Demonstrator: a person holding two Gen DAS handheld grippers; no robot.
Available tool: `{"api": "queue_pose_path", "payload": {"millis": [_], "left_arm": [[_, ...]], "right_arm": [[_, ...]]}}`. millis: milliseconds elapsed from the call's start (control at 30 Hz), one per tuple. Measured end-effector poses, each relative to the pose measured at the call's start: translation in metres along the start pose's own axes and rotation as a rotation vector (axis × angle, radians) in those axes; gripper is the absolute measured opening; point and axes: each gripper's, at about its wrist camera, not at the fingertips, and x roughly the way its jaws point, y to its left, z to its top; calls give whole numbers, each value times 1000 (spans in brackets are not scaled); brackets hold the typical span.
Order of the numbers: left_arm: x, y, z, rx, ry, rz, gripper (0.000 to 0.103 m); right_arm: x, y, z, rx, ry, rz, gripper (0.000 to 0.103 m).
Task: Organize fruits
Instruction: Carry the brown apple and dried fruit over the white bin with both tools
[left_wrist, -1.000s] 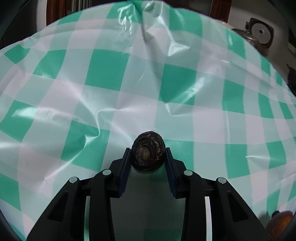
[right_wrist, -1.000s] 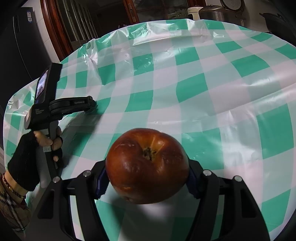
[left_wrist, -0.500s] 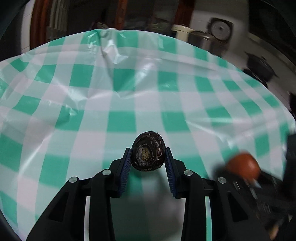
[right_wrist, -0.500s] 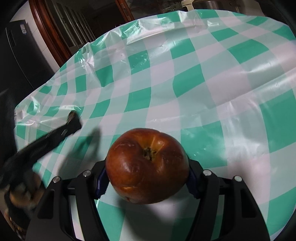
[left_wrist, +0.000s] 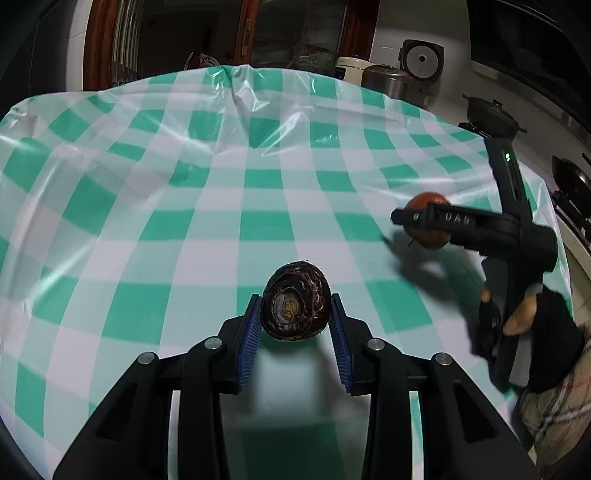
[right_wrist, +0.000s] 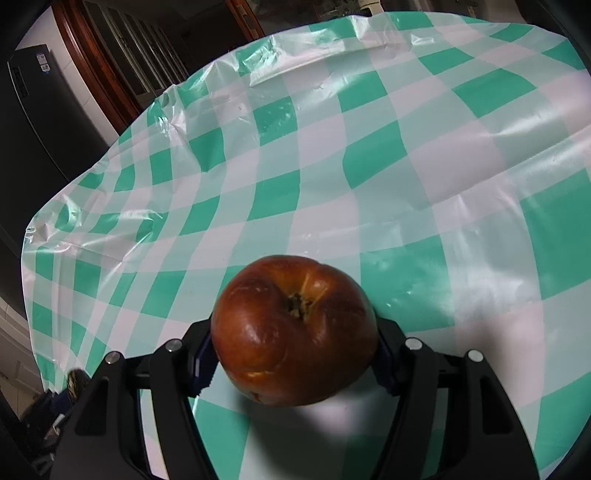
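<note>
From the left wrist view, my left gripper (left_wrist: 295, 317) has its blue ribbed fingers (left_wrist: 248, 339) closed snugly on a small dark brown, rough-skinned round fruit (left_wrist: 296, 305), held above the green-and-white checked plastic surface (left_wrist: 184, 206). It looks light and firm; I judge the side grip across its widest part sound. Right of that fruit, the right gripper (left_wrist: 424, 225) carries the other fruit. From the right wrist view, those fingers stand about half open, clamped on a large glossy reddish-brown wrinkled apple-like fruit (right_wrist: 295, 328) above the same surface. It looks heavier, soft and slippery; I'd squeeze gently at its flanks.
</note>
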Motion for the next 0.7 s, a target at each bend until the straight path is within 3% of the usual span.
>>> {"api": "queue_pose_path", "payload": {"millis": [233, 533, 700], "left_arm": [[0, 28, -6, -80, 26, -3, 35], [-17, 42, -17, -105, 18, 5, 35], [-34, 49, -24, -95, -3, 17, 35]], "right_arm": [[-31, 6, -41, 55, 25, 35, 67], [-68, 60, -102, -104, 17, 59, 67], [-72, 80, -118, -119, 38, 138, 67]]}}
